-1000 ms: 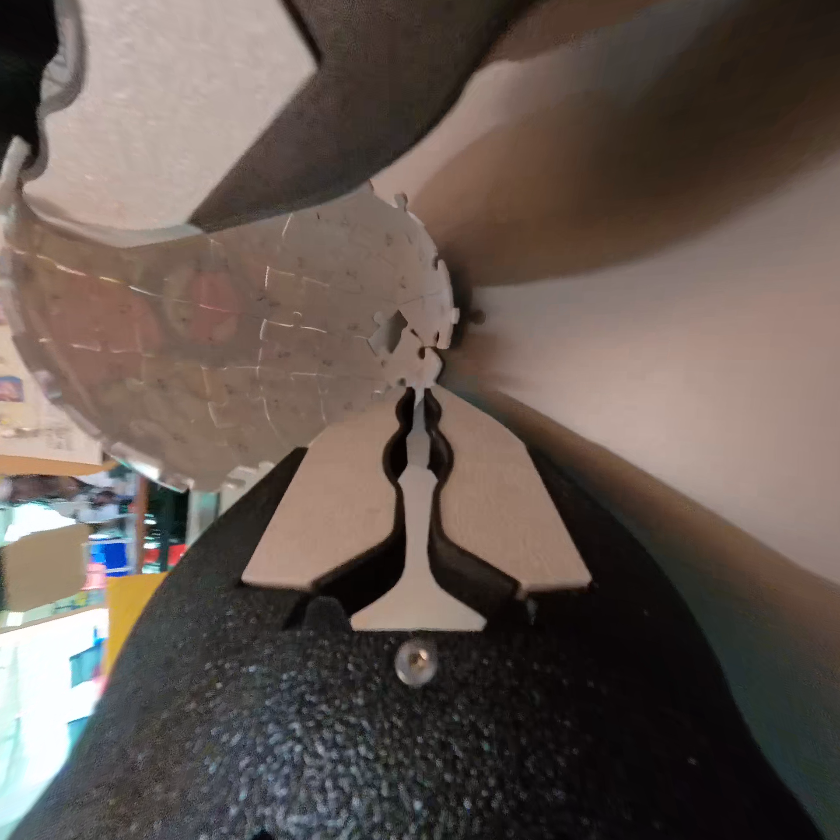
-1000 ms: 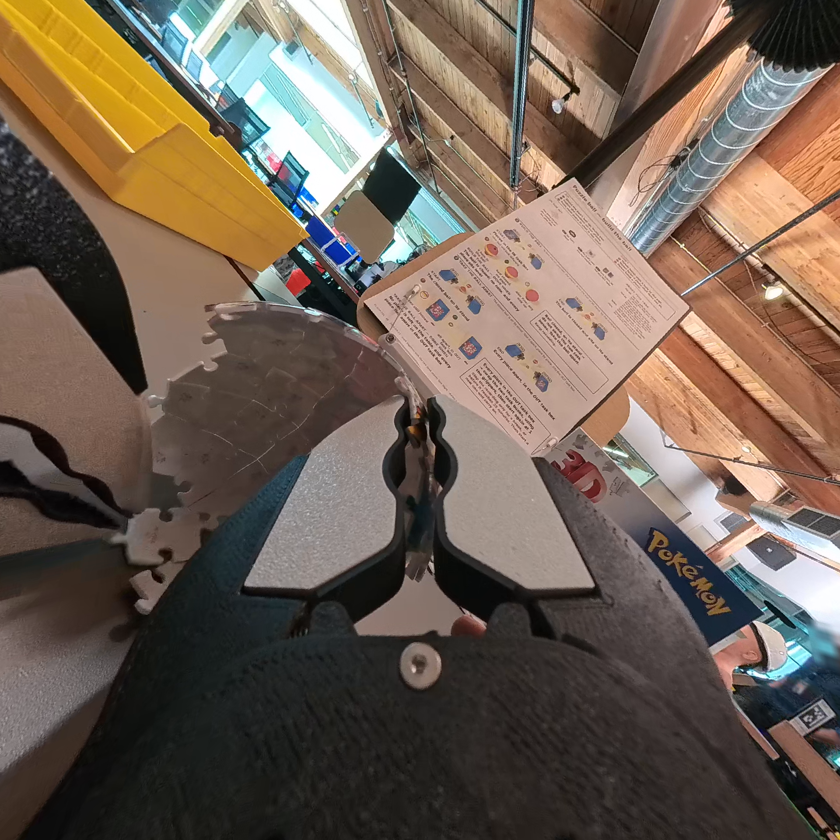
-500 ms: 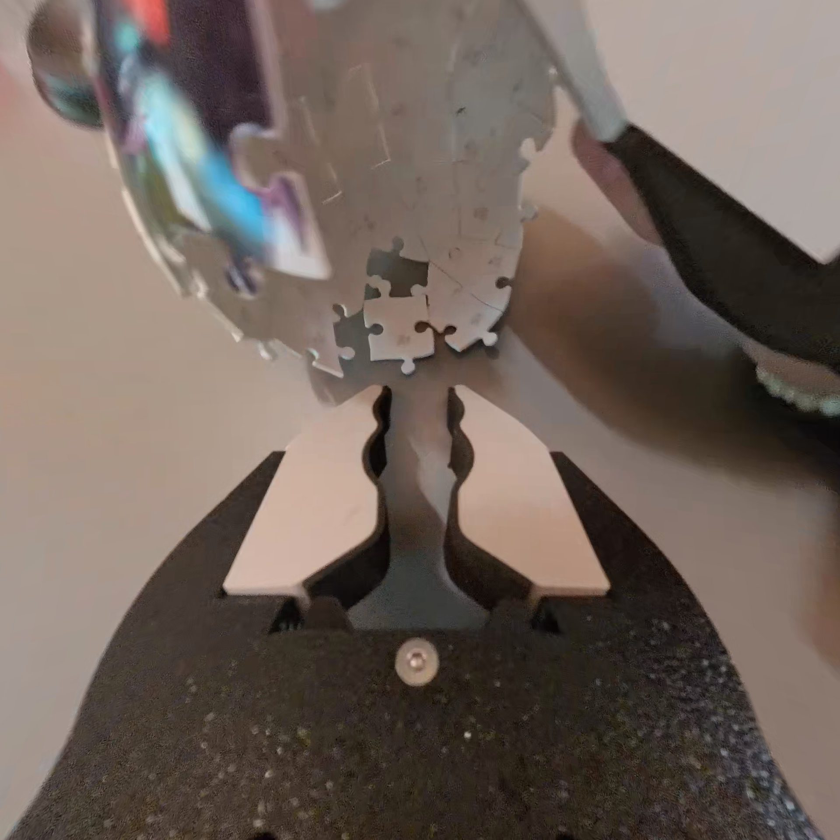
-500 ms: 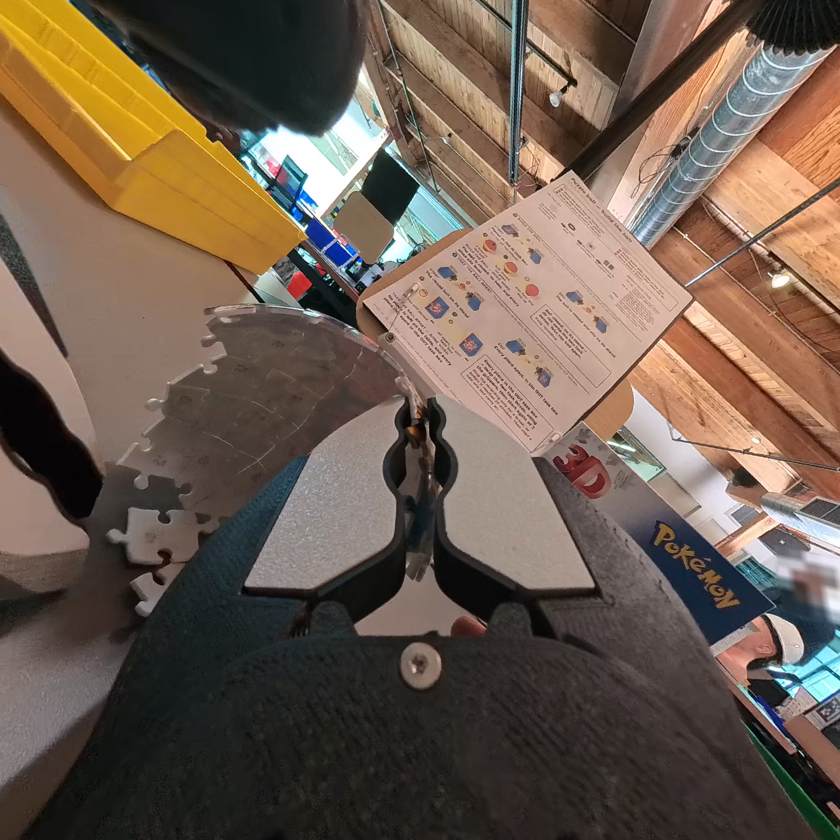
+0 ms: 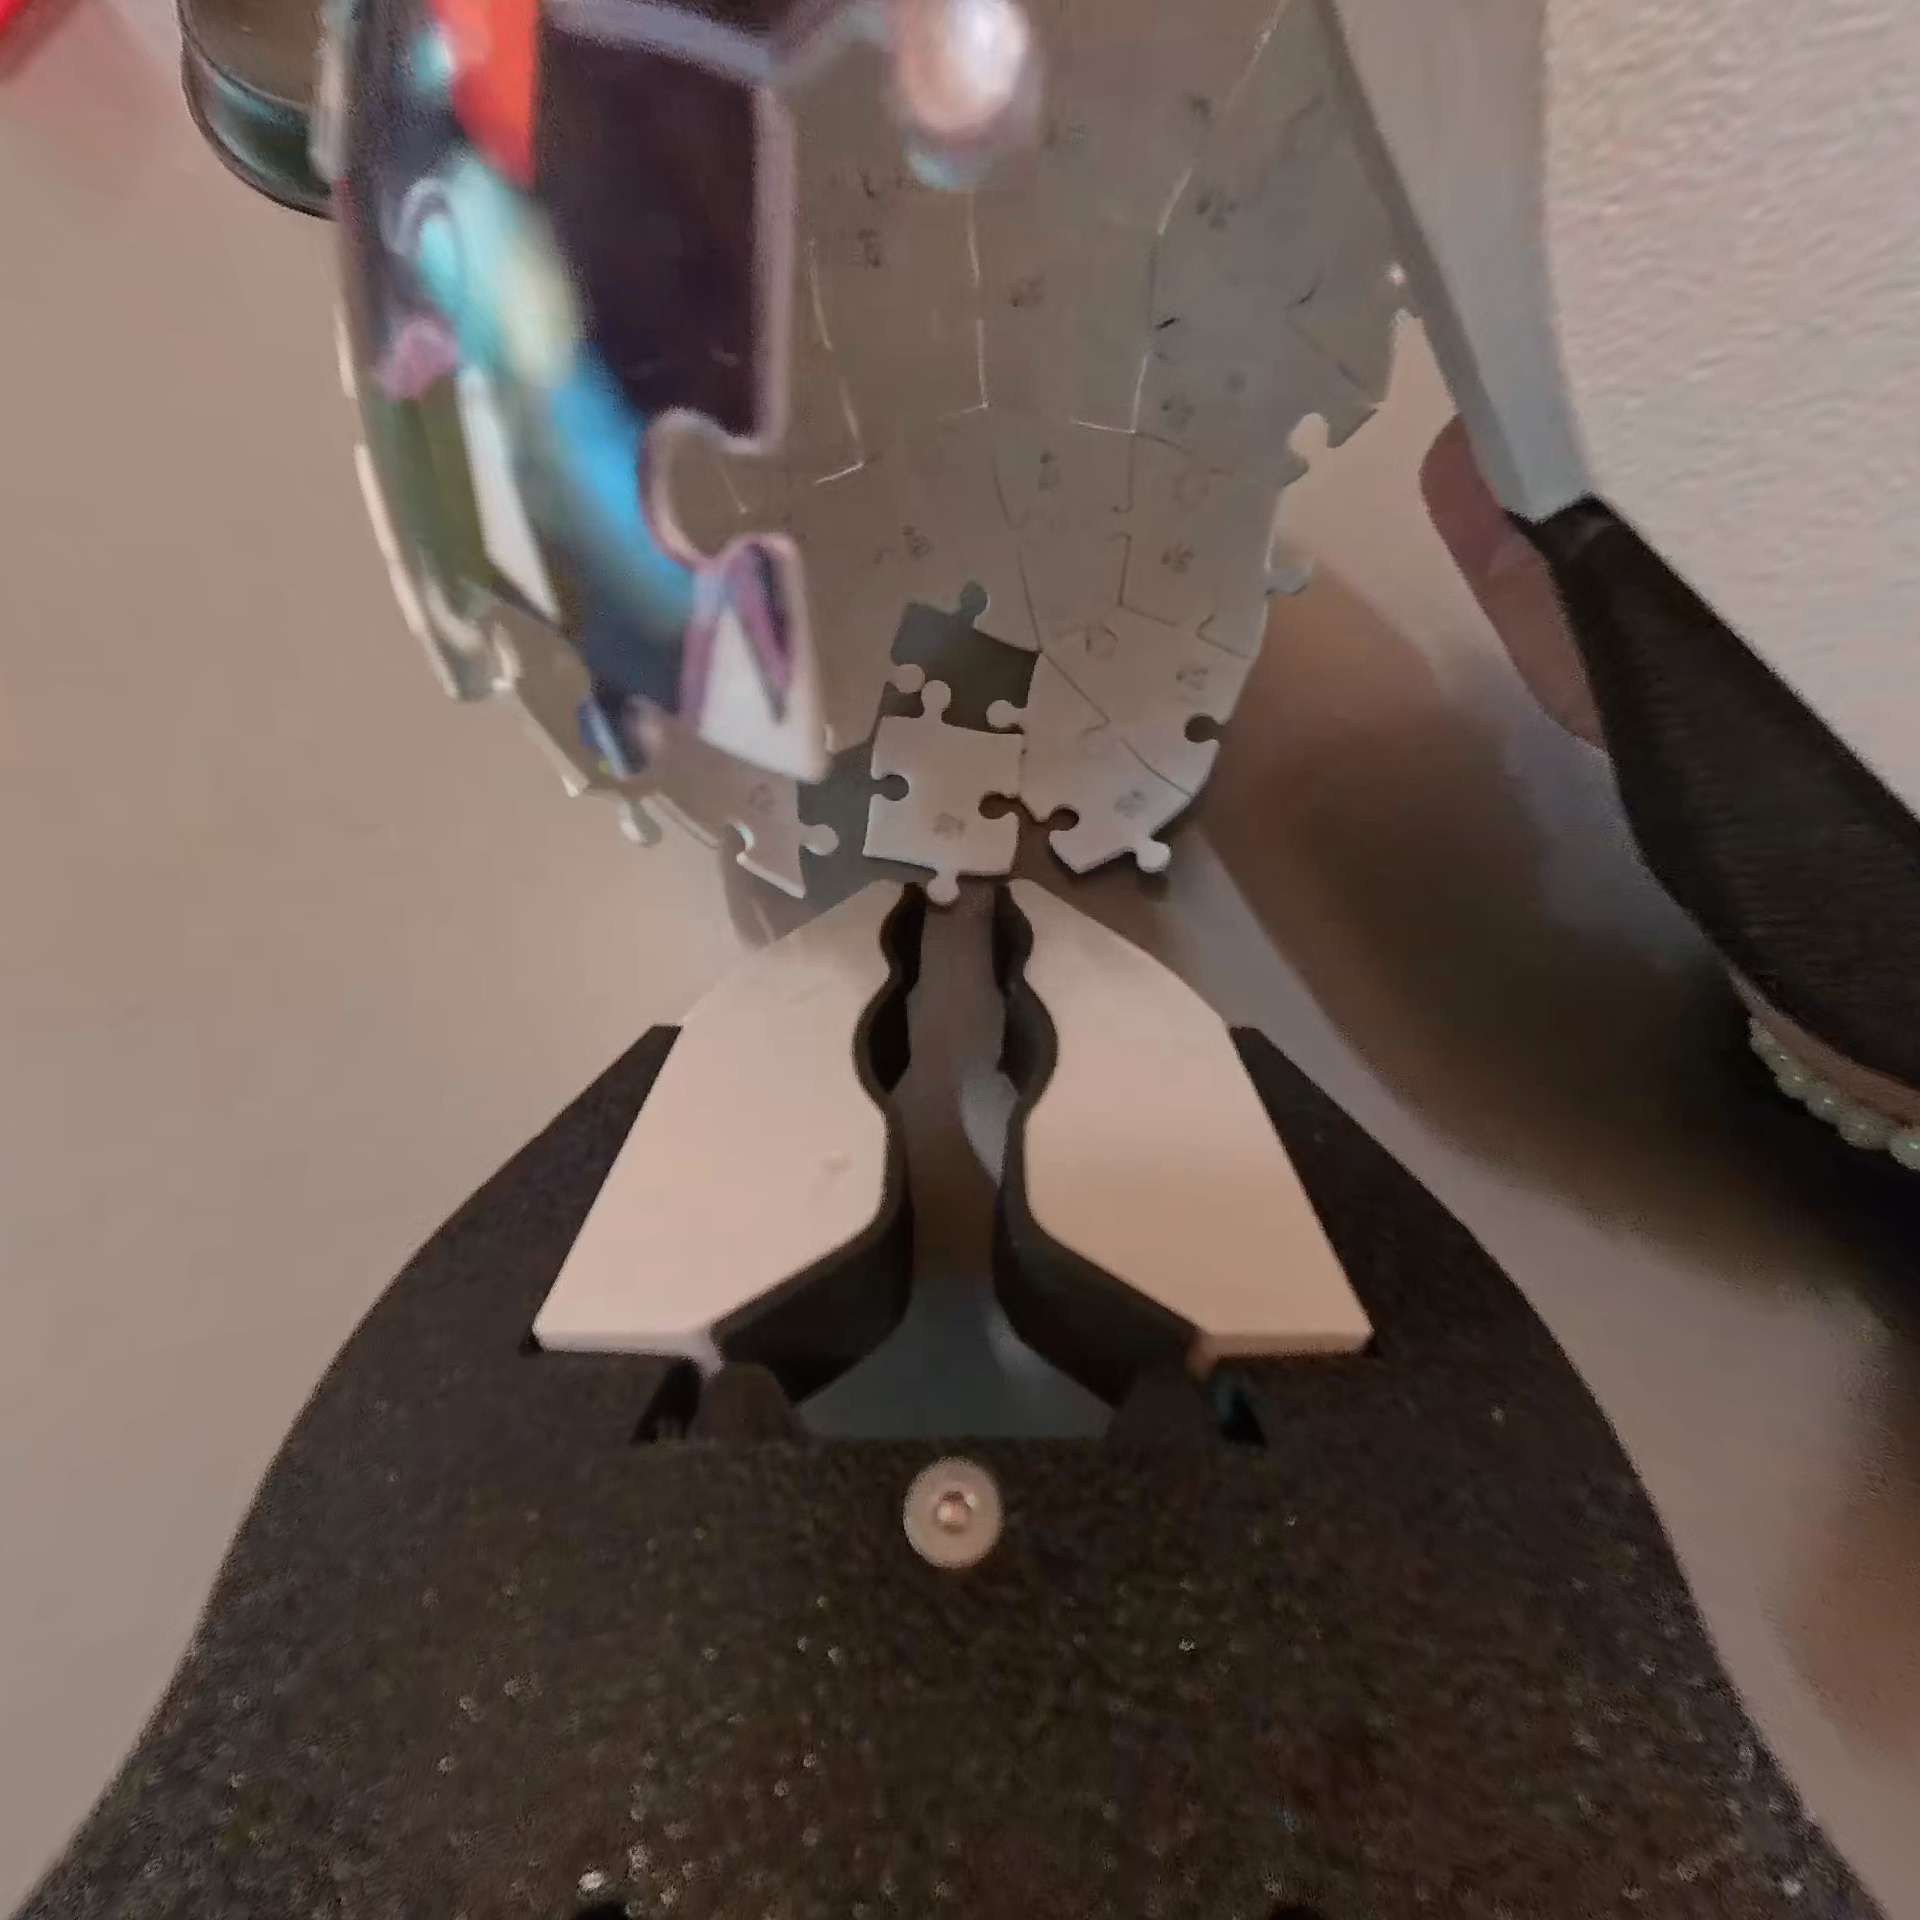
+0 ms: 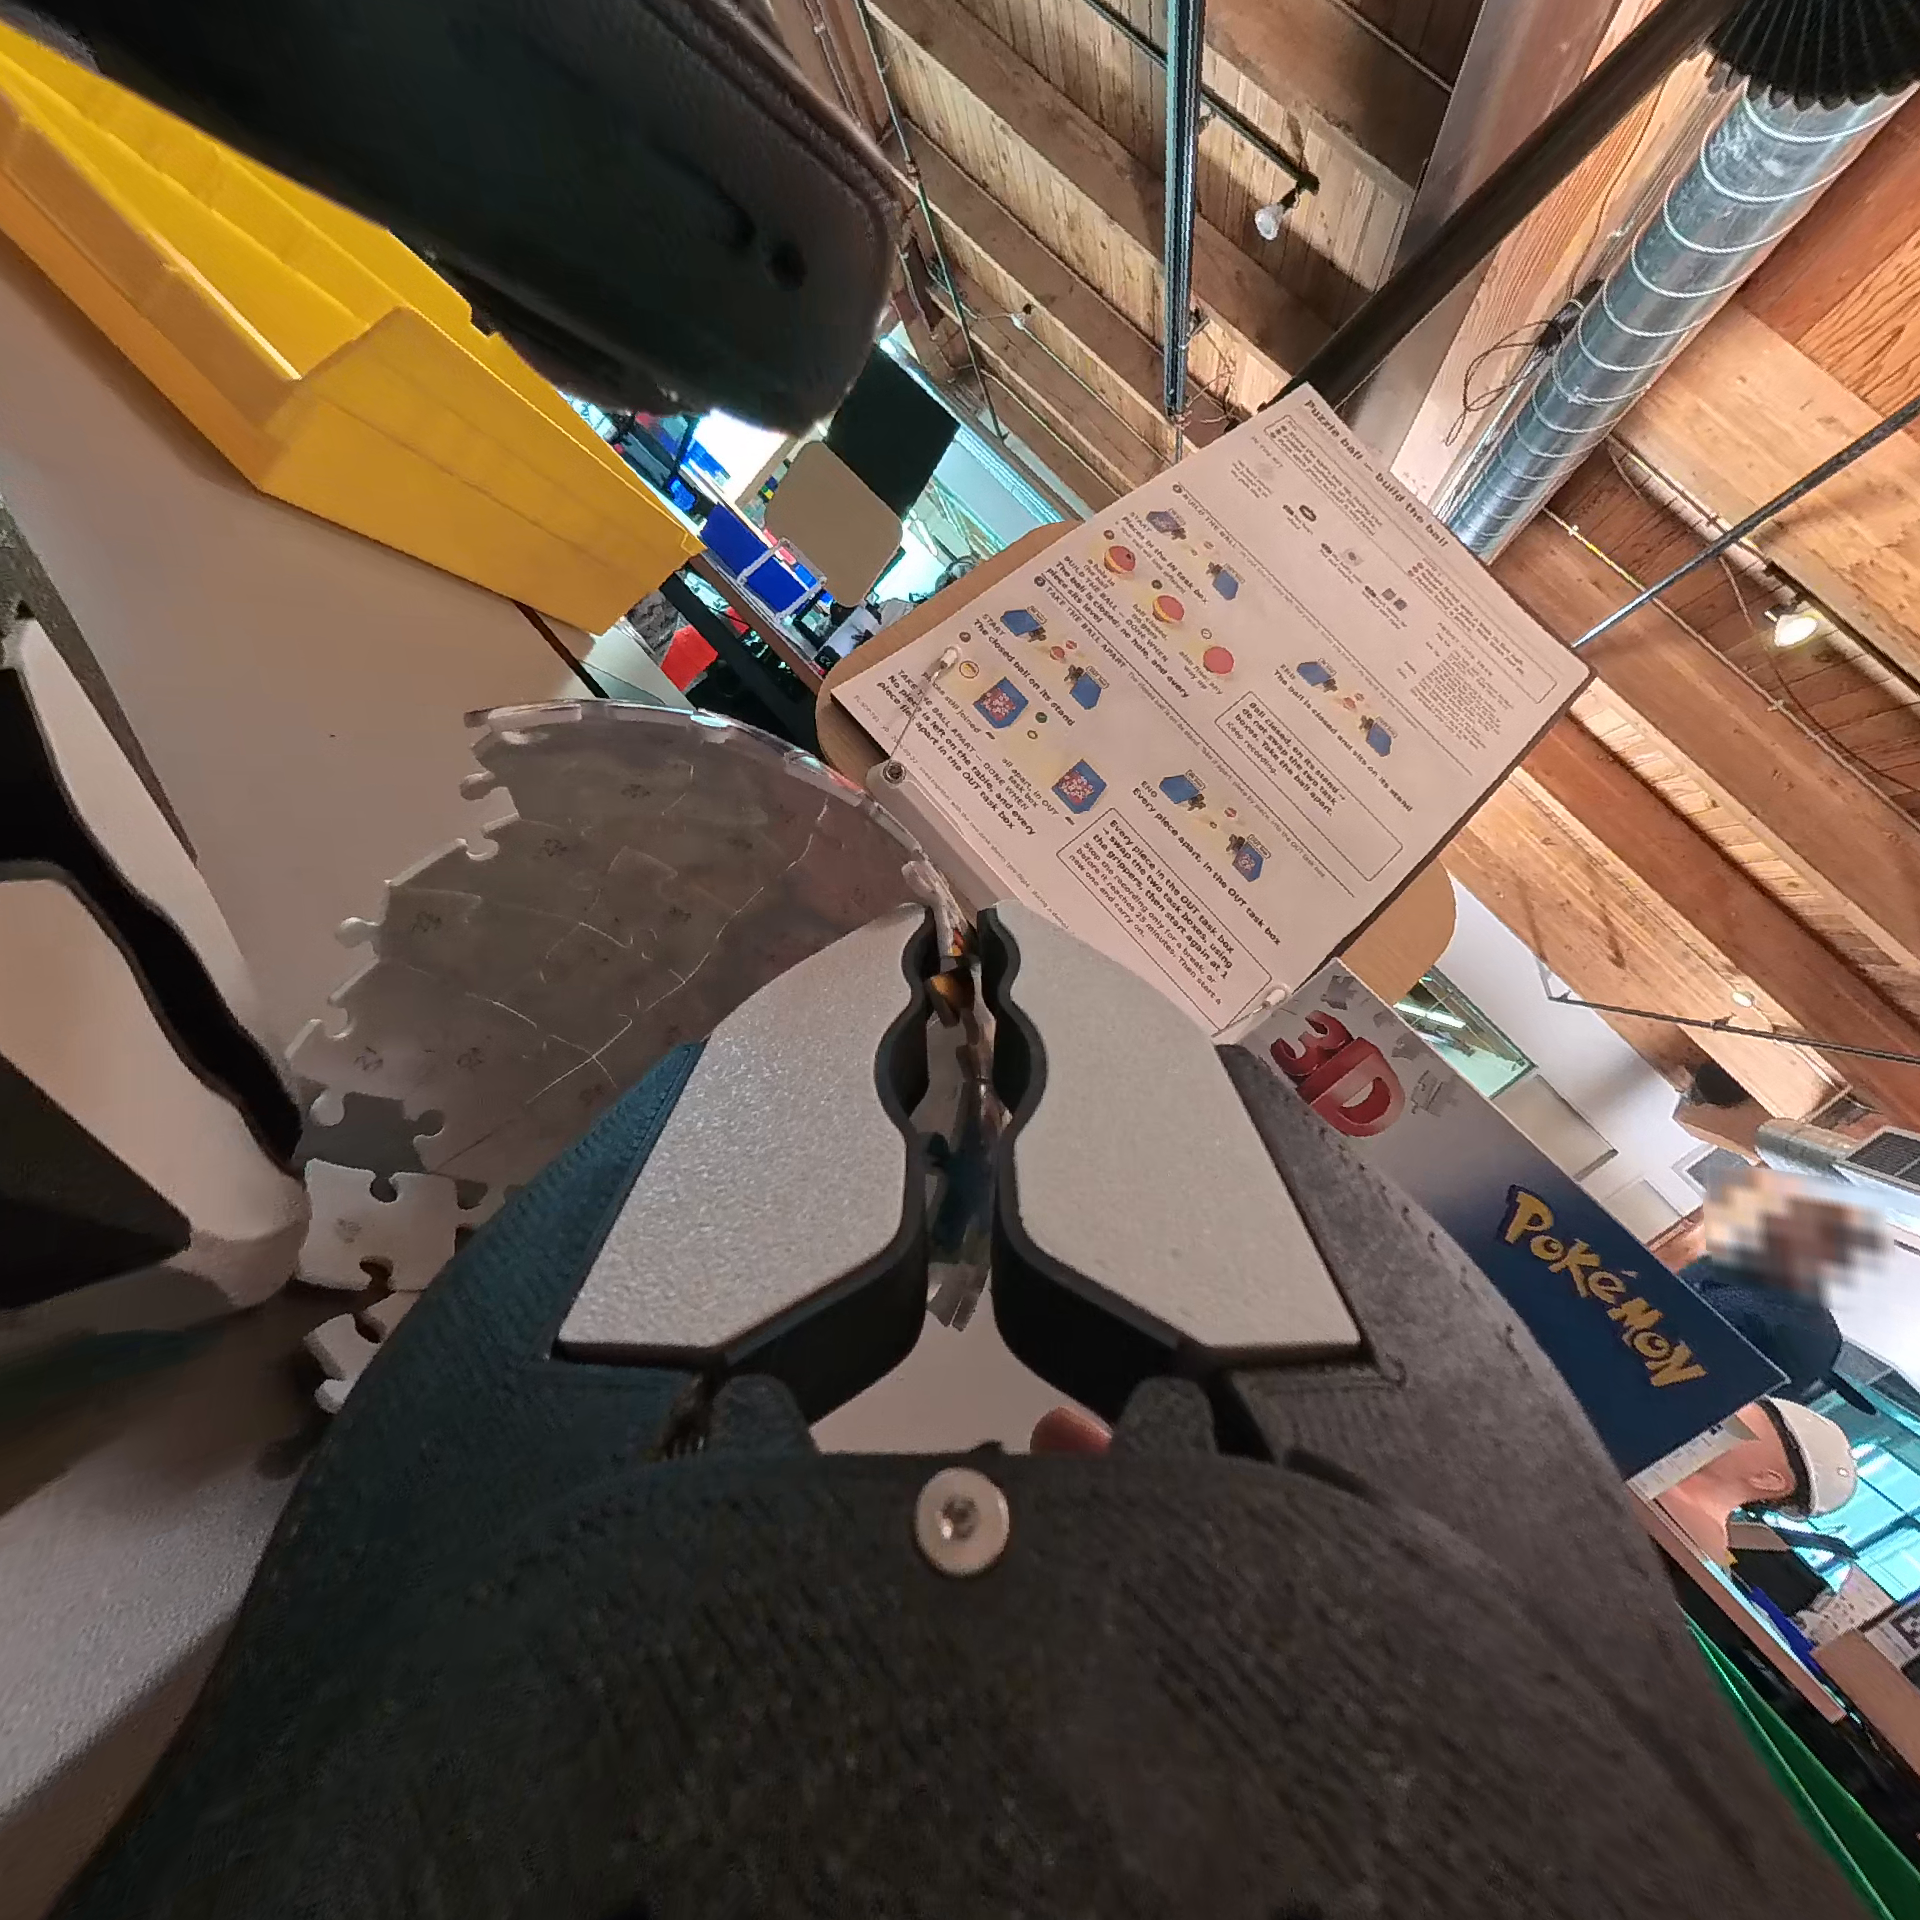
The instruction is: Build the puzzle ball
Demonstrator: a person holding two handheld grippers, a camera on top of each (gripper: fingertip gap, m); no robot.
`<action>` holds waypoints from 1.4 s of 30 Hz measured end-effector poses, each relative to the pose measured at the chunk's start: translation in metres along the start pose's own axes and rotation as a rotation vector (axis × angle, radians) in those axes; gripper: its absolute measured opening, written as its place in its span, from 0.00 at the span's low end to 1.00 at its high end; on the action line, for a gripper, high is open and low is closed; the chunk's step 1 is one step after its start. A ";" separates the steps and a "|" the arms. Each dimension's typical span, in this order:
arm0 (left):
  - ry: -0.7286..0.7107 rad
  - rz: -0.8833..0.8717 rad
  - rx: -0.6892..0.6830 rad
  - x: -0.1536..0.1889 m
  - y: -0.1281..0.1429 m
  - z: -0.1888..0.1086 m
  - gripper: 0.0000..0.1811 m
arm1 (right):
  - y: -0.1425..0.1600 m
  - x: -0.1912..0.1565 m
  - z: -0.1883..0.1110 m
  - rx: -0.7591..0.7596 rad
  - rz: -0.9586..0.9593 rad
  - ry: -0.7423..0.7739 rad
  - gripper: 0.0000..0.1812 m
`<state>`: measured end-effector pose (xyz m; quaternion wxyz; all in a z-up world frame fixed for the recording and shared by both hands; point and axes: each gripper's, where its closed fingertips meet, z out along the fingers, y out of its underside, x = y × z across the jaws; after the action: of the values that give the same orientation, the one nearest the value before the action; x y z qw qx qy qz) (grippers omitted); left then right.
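The partly built puzzle ball (image 5: 1091,416) is a curved shell that shows its grey inner side, with a printed outer part at the left. My right gripper (image 6: 961,940) is shut on the shell's rim (image 6: 644,883) and holds it up. It also shows at the right of the left wrist view (image 5: 1714,748). A loose grey puzzle piece (image 5: 940,800) sits at the shell's lower edge under a piece-shaped hole (image 5: 966,665). My left gripper (image 5: 951,920) stands just below this piece, jaws a little apart with nothing between them. The piece also shows in the right wrist view (image 6: 353,1226).
A white table (image 5: 156,727) lies behind the shell. Yellow bins (image 6: 364,343) stand on it. A printed instruction sheet (image 6: 1195,727) on a board and a blue puzzle box (image 6: 1507,1195) stand behind. A person (image 6: 1787,1340) is at the far right. My right fingertips sit around 12 cm from my left ones.
My left gripper has let go of the piece it pinched, leaving it at the shell's edge. It then swung round to face the shell's inner side and moved closer. The right gripper has not moved.
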<state>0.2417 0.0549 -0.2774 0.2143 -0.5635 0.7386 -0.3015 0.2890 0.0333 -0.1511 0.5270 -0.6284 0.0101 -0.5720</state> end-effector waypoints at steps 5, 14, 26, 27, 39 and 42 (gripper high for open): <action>-0.017 0.000 0.015 0.000 -0.002 0.001 0.03 | 0.000 0.000 0.000 0.000 0.002 0.000 0.04; -0.025 0.022 0.038 -0.002 -0.006 -0.001 0.02 | 0.001 0.000 0.000 -0.001 0.005 0.001 0.04; -0.027 0.198 0.069 -0.003 -0.018 0.005 0.02 | 0.002 0.001 0.000 -0.005 0.015 0.004 0.04; -0.021 0.199 0.062 -0.003 -0.017 0.006 0.02 | 0.002 0.001 0.000 -0.005 0.017 0.005 0.04; 0.011 0.265 0.017 -0.007 -0.019 0.012 0.03 | 0.002 0.002 0.000 -0.004 0.022 0.003 0.04; 0.008 0.281 0.006 -0.006 -0.019 0.012 0.03 | 0.002 0.002 0.000 -0.005 0.022 0.003 0.04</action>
<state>0.2648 0.0551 -0.2737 0.2532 -0.4529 0.8101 -0.2730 0.2909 0.0308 -0.1514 0.5318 -0.6287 0.0195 -0.5671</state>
